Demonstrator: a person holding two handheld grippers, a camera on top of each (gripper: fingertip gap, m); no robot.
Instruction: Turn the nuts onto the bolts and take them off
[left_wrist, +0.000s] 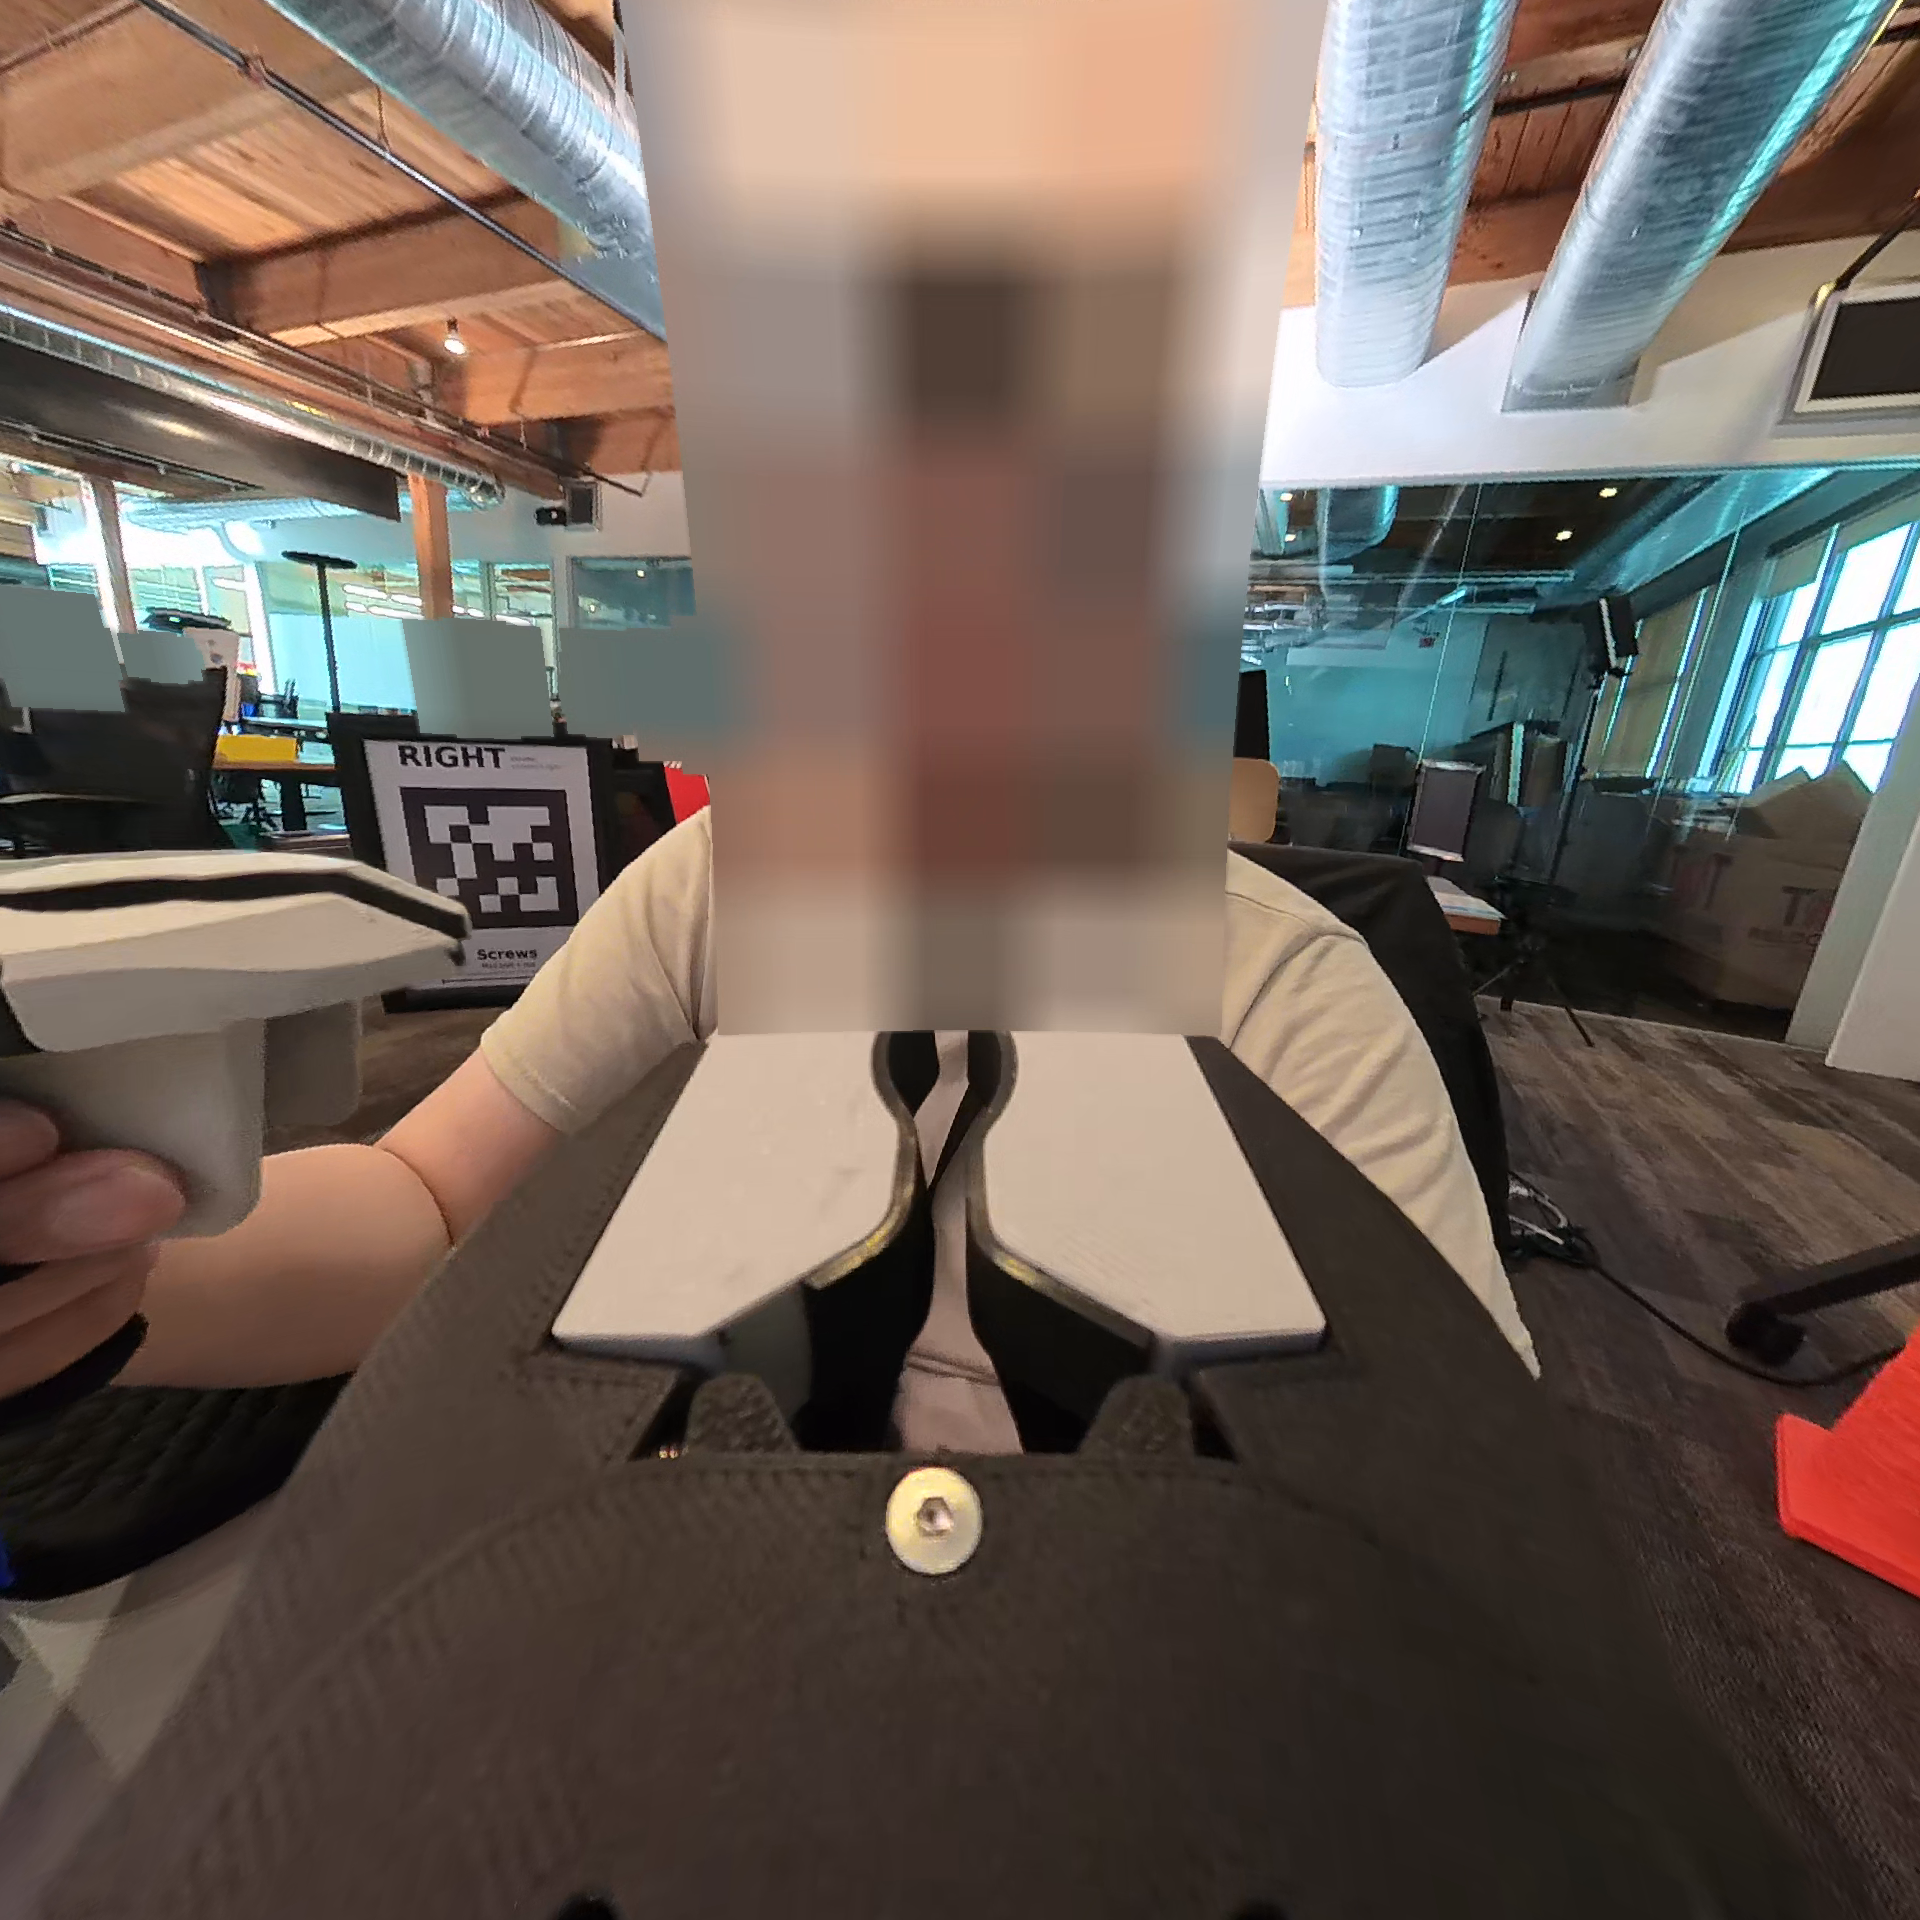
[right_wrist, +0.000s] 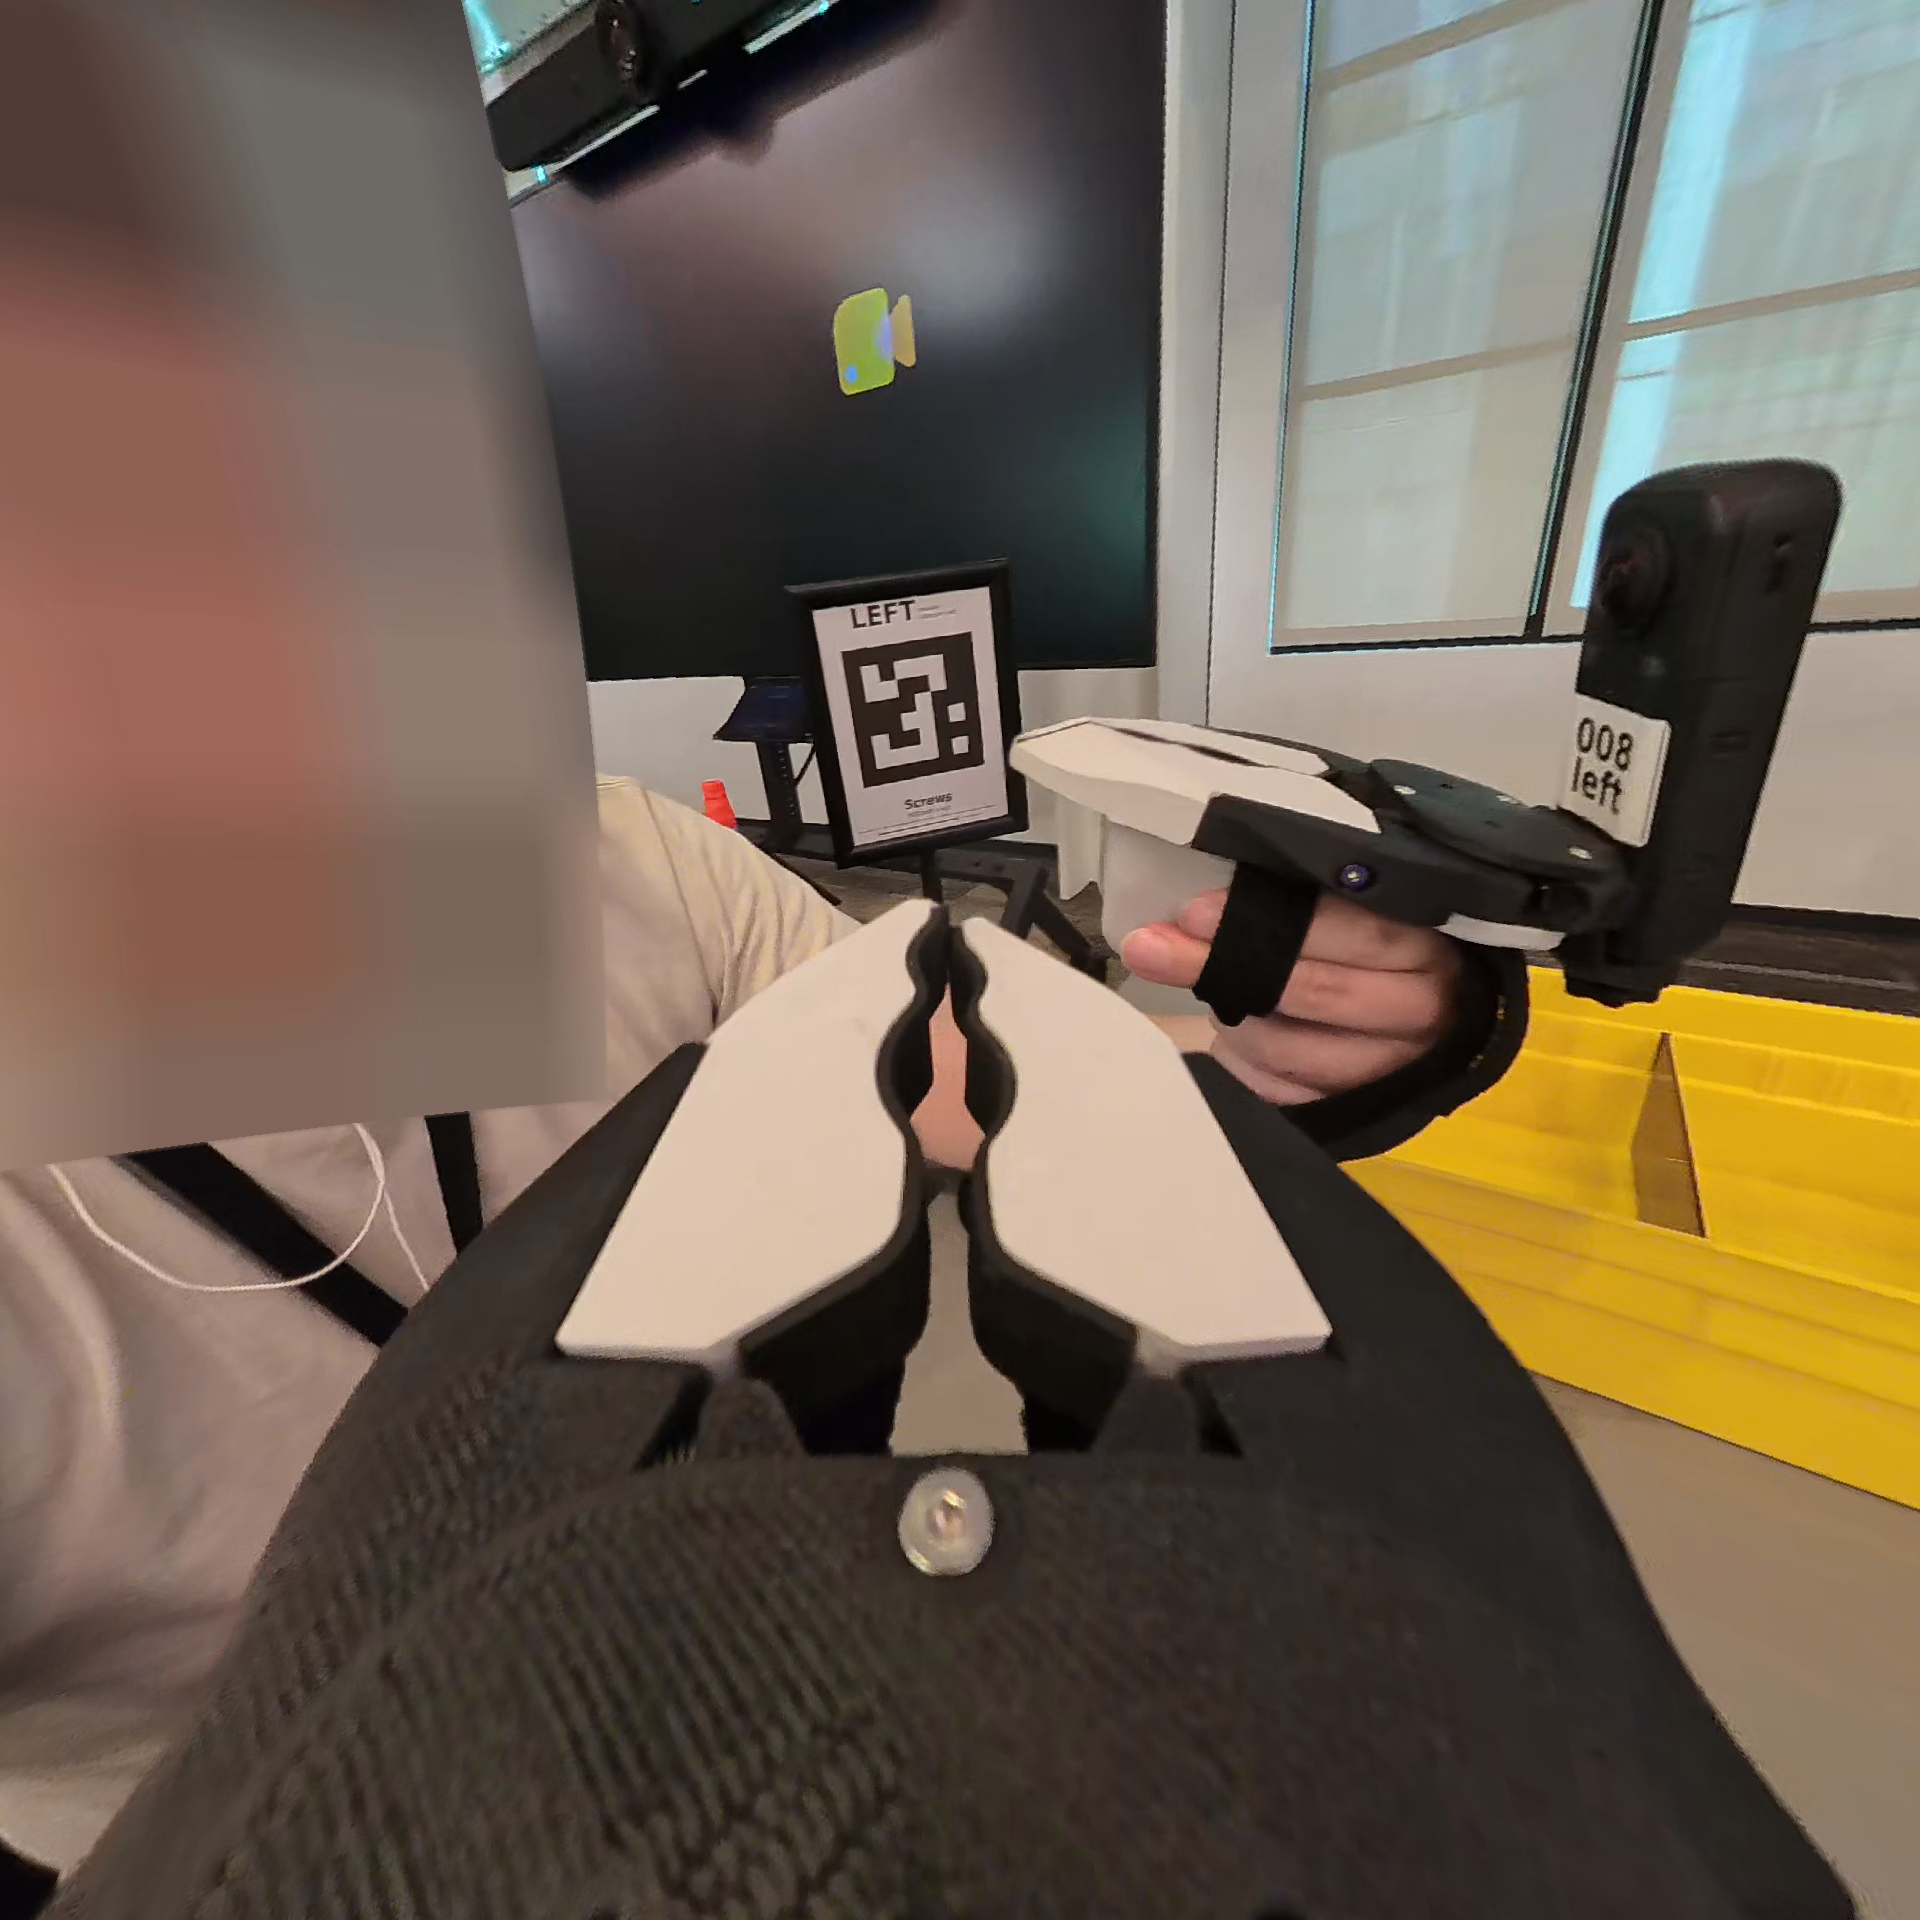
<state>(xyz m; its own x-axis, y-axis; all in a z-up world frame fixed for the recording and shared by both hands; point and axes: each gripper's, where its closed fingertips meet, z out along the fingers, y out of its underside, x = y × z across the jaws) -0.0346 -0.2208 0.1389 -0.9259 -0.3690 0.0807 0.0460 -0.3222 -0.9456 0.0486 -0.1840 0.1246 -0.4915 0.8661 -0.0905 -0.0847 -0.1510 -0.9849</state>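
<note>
No nuts or bolts show in either view. My left gripper (left_wrist: 943, 1060) is raised and points at the person's pale shirt (left_wrist: 1340, 1039); its white fingers (left_wrist: 790, 1174) lie close together with nothing between them, and a blur patch hides the tips. It also shows in the right wrist view (right_wrist: 1023, 750), held in a hand at the right, fingers together. My right gripper (right_wrist: 948, 925) is shut and empty and points towards the person's arm. It shows at the left edge of the left wrist view (left_wrist: 457, 925).
A yellow divided bin (right_wrist: 1662, 1247) stands on the tan table (right_wrist: 1662, 1538) at the right. An orange plastic piece (left_wrist: 1860, 1455) lies at the right edge. Framed marker signs (left_wrist: 483, 842) (right_wrist: 914, 717) stand behind. A dark wall screen (right_wrist: 831, 364) is at the back. Spacing between my two grippers at the tips: around 10 cm.
</note>
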